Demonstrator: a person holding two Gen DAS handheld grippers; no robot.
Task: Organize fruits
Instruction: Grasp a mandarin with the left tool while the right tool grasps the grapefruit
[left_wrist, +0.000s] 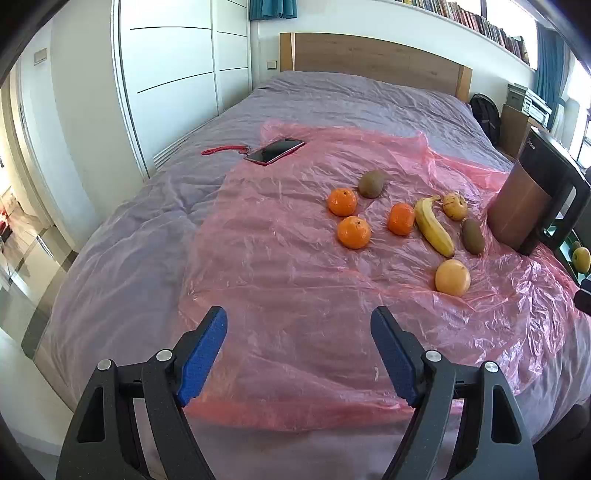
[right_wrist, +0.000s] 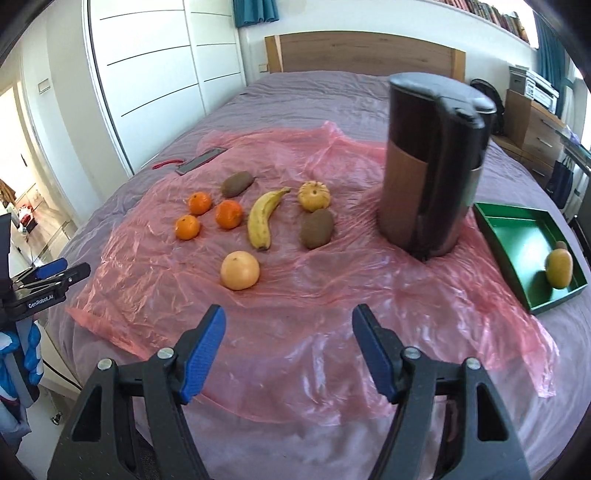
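Note:
Loose fruit lies on a pink plastic sheet (left_wrist: 295, 258) spread over the bed. There are three tangerines (left_wrist: 354, 232), two kiwis (left_wrist: 371, 183), a banana (left_wrist: 432, 225), a ribbed yellow fruit (left_wrist: 455, 206) and a pale grapefruit (left_wrist: 452, 277). The right wrist view shows the same banana (right_wrist: 263, 218) and grapefruit (right_wrist: 240, 270), plus a green tray (right_wrist: 517, 236) at the right holding a yellow-green fruit (right_wrist: 559, 267). My left gripper (left_wrist: 299, 317) and my right gripper (right_wrist: 288, 314) both hover open and empty over the sheet's near part, short of the fruit.
A tall brown and black jug (right_wrist: 432, 166) stands between the fruit and the tray. A red phone (left_wrist: 275, 150) with a strap lies at the sheet's far left corner. Wardrobe doors are at the left, a wooden headboard (left_wrist: 369, 59) behind, and the bed's edge is near.

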